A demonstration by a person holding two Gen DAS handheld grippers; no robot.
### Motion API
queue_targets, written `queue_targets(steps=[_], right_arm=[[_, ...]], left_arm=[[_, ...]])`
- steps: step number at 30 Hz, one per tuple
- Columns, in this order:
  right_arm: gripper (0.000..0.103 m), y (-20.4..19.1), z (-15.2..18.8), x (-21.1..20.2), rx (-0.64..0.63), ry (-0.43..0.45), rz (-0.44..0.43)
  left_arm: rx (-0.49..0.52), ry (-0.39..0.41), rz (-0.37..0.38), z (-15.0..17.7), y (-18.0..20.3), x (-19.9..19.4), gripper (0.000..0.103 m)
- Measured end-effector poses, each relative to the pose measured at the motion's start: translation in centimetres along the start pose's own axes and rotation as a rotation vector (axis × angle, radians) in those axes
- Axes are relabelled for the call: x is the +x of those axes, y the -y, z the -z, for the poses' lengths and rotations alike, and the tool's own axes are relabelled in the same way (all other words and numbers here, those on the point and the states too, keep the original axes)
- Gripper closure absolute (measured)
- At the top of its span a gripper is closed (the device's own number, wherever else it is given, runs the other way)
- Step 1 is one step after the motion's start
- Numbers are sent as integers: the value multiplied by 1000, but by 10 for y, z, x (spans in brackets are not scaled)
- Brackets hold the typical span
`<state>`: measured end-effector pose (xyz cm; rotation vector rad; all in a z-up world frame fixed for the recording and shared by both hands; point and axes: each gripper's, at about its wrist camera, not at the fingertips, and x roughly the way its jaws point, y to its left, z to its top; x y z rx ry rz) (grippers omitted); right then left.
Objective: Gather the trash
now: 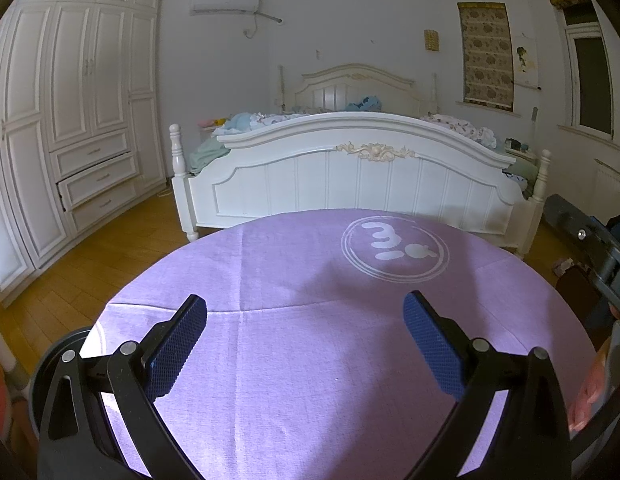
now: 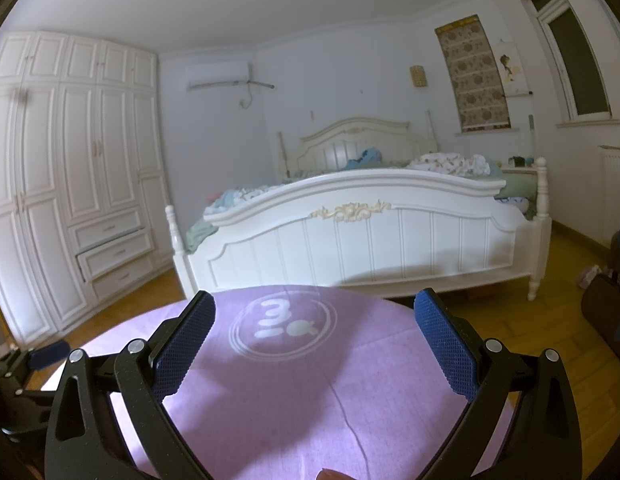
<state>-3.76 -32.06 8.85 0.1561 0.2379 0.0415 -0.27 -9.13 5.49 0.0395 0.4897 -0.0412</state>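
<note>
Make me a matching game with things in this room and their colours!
Things:
1. tablecloth
2. bed footboard
3. floor
4. tool pads

Colours:
A. white
B. dark blue
C. purple
D. yellowish brown

Pairs: 1-C, 2-A, 3-D, 4-B

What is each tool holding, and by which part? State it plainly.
Nothing is held. The left tool and the right tool both stand open over the purple tablecloth, with only bare cloth between their fingers.
</note>
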Motion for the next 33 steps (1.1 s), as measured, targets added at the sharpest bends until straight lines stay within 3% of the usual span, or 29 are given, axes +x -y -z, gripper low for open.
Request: queue_targets(steps=[33], right_arm=[[5,8,-1,7,-2,-11,-6]], left_arm=[[-1,-8,10,4,-10,-2,5]])
